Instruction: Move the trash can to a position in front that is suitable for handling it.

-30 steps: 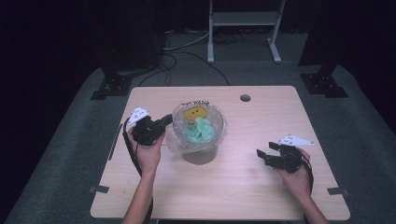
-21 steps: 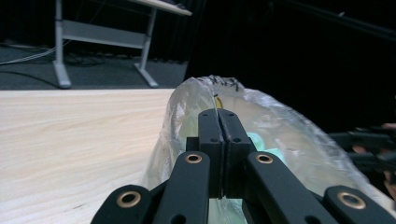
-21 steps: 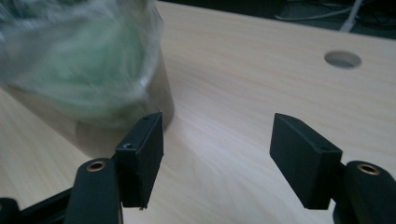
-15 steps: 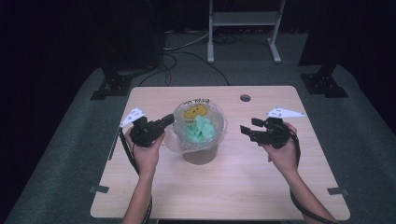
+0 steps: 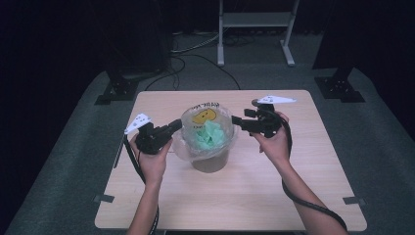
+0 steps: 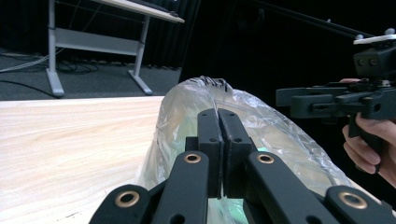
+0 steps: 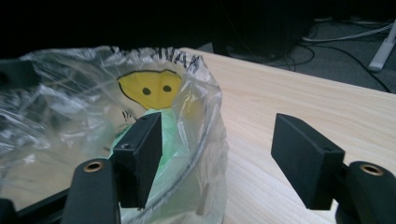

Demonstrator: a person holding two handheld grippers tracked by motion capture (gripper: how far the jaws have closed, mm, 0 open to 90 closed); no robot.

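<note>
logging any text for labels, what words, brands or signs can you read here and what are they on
Black lettering along the top edge of the clear plastic bag lining the brown bin: partly creased; the end looks like "...MAN", rest unreadable.
Yellow smiley-face sign with two black dot eyes, printed on that bag: a picture, no words.
Smaller dark print under the face: too blurred to read.
No text is legible on the light wooden table.

clear bag (image 5: 208, 128), yellow smiley; green wad (image 5: 211, 137); black tools.
</note>
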